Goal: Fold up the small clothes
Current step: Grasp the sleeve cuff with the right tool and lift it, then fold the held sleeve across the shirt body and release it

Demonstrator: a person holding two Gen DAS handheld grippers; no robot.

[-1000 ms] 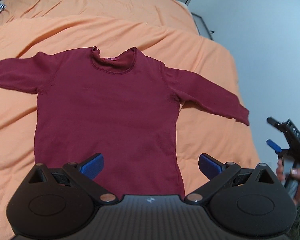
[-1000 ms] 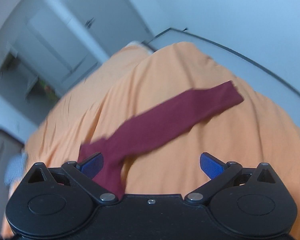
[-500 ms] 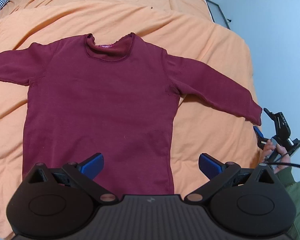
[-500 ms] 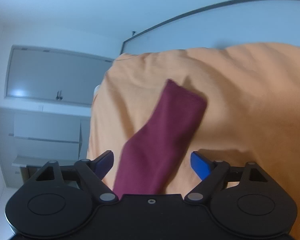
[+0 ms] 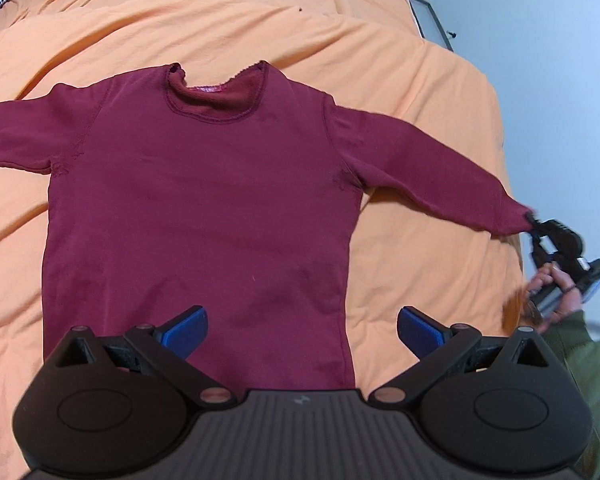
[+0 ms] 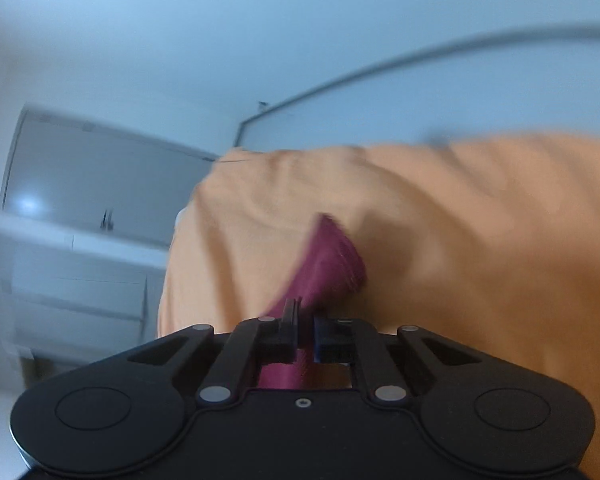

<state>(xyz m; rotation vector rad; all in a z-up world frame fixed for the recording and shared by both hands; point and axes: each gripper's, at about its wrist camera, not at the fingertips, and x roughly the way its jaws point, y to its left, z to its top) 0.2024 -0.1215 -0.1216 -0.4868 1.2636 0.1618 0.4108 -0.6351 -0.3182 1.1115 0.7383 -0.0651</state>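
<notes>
**Sleeve cuff now pinched, fold can begin**

Dark red long-sleeved knit top (image 5: pixel 204 200) spread flat, front up, on orange quilted bed cover (image 5: pixel 420 80), collar away from the left camera, both sleeves stretched out to the sides.

Right claw (image 6: pixel 306 340) now closed tight on end of right-side sleeve (image 5: pixel 440 176); half a second ago still spread wide around the cuff, not pinching. In left wrist view, same claw seen at cuff near edge of the bed, sleeve pulled a little taut. Right view blurred, so probably in motion.

Left claw (image 5: pixel 300 324) spread wide, holding nothing, hovering above bottom hem of the top, as before.

Judged meaning: grasp step done, first fold not yet made. Next likely to carry sleeve inward across the chest. Risk: thin cuff slipping out, or body dragging along.
</notes>
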